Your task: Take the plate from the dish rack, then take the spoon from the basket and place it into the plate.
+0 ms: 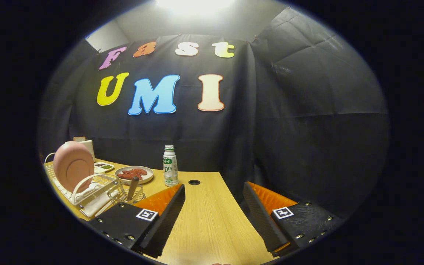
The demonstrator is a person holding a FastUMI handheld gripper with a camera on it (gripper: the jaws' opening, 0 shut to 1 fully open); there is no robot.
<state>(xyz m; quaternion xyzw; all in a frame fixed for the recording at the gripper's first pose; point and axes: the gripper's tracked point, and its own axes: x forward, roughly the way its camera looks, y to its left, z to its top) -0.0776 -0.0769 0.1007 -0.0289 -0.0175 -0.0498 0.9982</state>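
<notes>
A pink plate [73, 164] stands upright on edge in a white wire dish rack [87, 191] at the left end of the wooden table [212, 221]. Beside the rack, a small wire basket [127, 195] holds a spoon [133, 186] with its handle sticking up. My gripper [214, 193] hovers over the table to the right of the rack, open wide, with nothing between its fingers. The left finger [168, 213] partly hides the basket's near side.
A white bottle with a green label [170, 165] stands just beyond the fingers. Behind the rack sit a dish of reddish food [134, 173] and a small tray [103, 167]. A round cable hole [194, 182] lies in the tabletop. The table's right edge runs under the right finger.
</notes>
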